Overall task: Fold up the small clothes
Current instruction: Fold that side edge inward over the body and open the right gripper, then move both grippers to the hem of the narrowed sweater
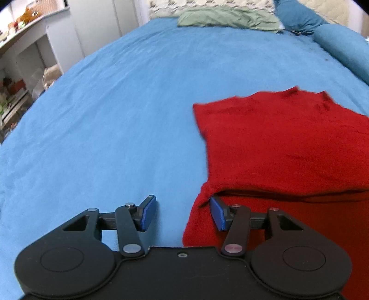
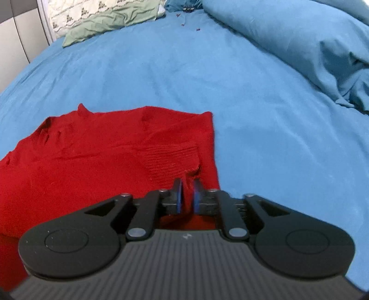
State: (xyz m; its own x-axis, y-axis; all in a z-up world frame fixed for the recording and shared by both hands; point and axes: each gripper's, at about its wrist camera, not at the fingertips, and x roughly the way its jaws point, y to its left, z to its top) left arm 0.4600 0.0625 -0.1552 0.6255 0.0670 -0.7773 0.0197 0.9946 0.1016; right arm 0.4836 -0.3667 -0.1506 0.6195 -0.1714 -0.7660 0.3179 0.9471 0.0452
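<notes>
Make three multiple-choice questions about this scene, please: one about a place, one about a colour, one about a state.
1. Where does the red garment lie?
A. on the blue bedsheet
B. on a wooden floor
C. on a chair

2. What colour is the crumpled cloth near the head of the bed?
A. yellow
B. pale green
C. black

3. How do the two grippers stand?
A. both open
B. both shut on fabric
C. left gripper open, right gripper shut on the garment

Answers:
1 A, the sheet surrounds the garment in both views.
2 B, it looks pale green in both views.
3 C, the left fingers stand wide apart at the garment's edge, while red fabric is pinched between the right fingers.
</notes>
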